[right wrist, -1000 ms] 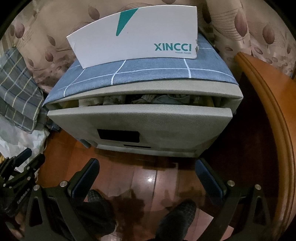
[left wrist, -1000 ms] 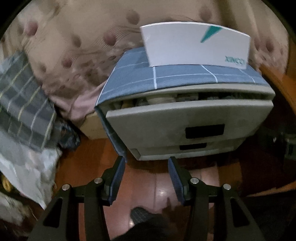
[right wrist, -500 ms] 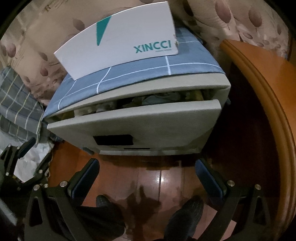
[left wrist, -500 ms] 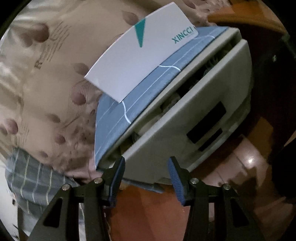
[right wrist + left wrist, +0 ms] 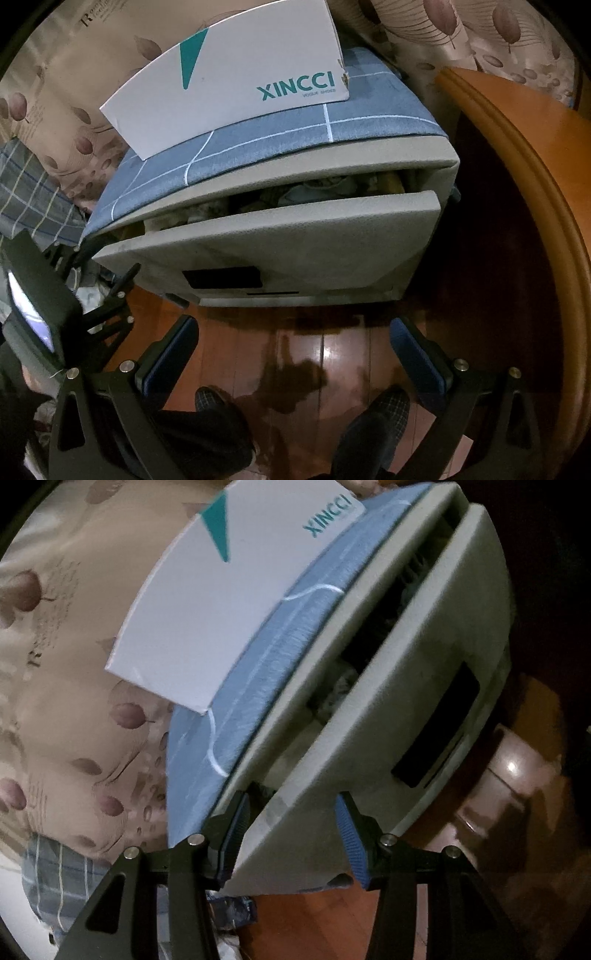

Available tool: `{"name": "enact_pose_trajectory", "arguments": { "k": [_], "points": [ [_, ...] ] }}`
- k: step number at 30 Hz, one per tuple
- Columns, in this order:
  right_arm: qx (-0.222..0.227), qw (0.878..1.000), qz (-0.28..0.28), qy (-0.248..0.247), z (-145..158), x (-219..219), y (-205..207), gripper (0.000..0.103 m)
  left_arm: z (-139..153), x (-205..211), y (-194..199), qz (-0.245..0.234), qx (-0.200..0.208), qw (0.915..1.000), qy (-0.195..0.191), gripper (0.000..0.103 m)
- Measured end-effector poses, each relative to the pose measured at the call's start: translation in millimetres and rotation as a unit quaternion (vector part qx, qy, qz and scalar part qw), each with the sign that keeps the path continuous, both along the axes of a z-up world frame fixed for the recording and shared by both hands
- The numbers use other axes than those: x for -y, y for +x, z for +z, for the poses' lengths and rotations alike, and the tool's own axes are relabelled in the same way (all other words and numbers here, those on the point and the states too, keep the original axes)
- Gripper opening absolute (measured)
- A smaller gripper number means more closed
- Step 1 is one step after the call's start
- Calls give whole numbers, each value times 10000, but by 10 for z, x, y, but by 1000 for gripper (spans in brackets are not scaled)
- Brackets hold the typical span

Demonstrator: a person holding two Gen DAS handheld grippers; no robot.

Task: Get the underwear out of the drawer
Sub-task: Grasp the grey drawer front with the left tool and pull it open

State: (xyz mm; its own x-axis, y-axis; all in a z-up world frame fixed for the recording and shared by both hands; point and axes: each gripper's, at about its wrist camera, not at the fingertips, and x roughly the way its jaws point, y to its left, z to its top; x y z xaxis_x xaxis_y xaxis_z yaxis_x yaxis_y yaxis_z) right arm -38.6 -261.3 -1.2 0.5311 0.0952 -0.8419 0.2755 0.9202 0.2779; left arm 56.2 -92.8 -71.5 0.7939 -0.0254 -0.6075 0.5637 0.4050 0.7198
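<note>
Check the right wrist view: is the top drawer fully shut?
No. The top drawer is pulled partway out, and folded clothing shows in the gap behind its front panel.

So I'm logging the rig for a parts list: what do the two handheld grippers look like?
Both the left gripper and right gripper have black angular frames with cut-out slots, silver round bolts, and two fingers faced with ribbed blue pads.
</note>
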Motion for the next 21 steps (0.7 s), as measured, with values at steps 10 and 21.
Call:
{"name": "enact_pose_trajectory", "arguments": {
  "k": [10,21],
  "points": [
    [8,10000,-11,56,-24,29,-14,102,-230,88,139,-368,-276,9986,246,68],
    [30,9999,-49,151,-19,58,-34,102,-296,143,178,-484,-586,9965,340,80]
  ]
}}
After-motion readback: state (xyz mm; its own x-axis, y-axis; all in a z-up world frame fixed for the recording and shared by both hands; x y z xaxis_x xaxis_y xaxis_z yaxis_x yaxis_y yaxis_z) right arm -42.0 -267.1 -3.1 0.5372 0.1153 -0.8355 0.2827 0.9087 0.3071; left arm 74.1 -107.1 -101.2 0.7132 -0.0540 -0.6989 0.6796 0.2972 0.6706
